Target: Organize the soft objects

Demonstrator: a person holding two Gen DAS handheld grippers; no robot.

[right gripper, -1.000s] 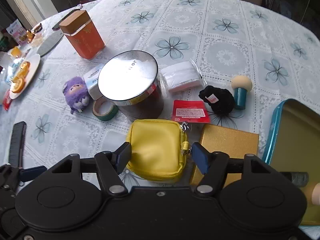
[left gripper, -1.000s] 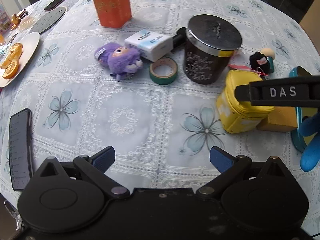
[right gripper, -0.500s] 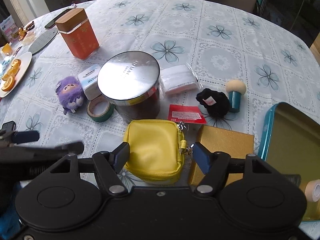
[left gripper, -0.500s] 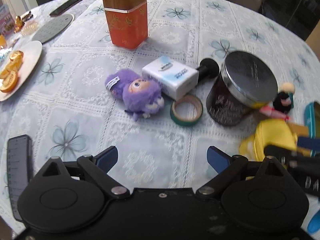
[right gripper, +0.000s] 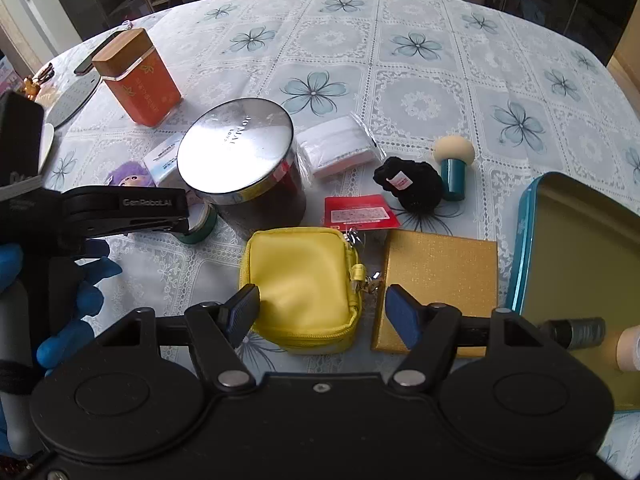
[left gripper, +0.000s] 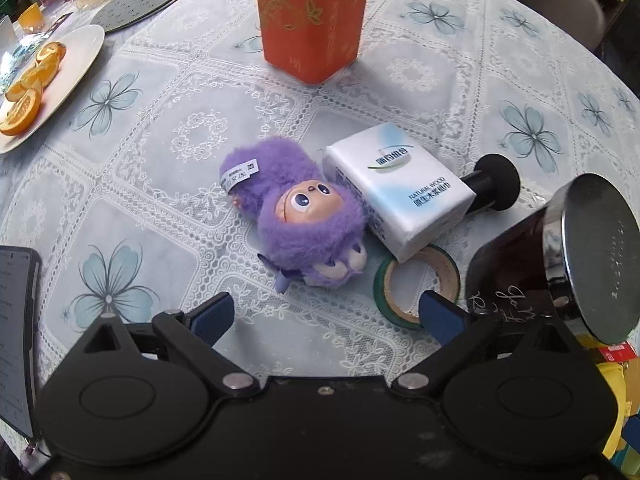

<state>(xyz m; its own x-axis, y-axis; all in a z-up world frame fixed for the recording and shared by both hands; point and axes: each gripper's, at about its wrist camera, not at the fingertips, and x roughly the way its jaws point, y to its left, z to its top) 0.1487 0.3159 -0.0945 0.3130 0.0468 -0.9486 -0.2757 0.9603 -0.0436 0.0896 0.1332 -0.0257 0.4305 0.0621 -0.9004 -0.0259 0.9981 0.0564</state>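
Over the lace-patterned surface (left gripper: pixel 132 184) the left tool (left gripper: pixel 326 314) points steeply down, its blue pads spread wide with nothing between them; its jaws have just been opening. The purple plush doll (left gripper: pixel 298 216) lies on its back just ahead of those pads, untouched, its side against a white tissue pack (left gripper: pixel 396 184). A green tape roll (left gripper: pixel 416 284) sits partly under the pack's near corner and just beside the right-hand pad, with a dark lidded jar (left gripper: pixel 560 264) close on the right. An orange tin (left gripper: pixel 312 20) stands farther back, a plate of orange slices (left gripper: pixel 48 76) at the left edge, a phone (left gripper: pixel 16 332) near the lower left.

The right tool (right gripper: pixel 322 312) also tilts down, its jaws apart astride the near end of a yellow pouch (right gripper: pixel 300 280); whether the pads touch it I cannot tell. A gold box (right gripper: pixel 440 280) lies just right of the pouch, a teal tray (right gripper: pixel 520 248) beyond. A blue-gloved hand (right gripper: pixel 76 300) shows at the left of that view.
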